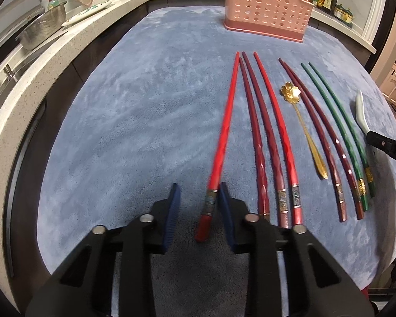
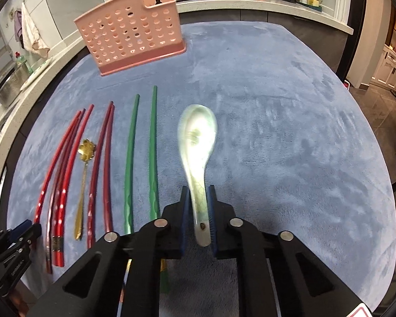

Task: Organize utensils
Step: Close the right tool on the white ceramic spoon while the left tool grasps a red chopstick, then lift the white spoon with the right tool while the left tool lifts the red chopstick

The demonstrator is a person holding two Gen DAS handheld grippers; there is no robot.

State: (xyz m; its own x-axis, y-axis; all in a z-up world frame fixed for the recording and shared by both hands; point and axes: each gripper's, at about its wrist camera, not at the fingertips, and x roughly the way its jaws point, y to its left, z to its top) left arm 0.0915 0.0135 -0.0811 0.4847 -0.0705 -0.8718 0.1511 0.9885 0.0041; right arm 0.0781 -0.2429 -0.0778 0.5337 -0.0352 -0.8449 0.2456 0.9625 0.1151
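right wrist: right claw (image 2: 198,211) grips ceramic spoon (image 2: 198,142); left claw (image 1: 199,208) open around red chopstick (image 1: 221,137).

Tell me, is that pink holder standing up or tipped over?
Upright: the holder stands on its base on the blue mat, open top upward.

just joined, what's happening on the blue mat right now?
A person with two handheld grippers is sorting utensils. The left gripper is open around the handle end of a bright red chopstick, one pad touching it, not clamped. The right gripper is closed on the handle of a ceramic spoon. The other chopsticks and a gold flower spoon lie in a row on the mat. The pink utensil holder stands at the far end.
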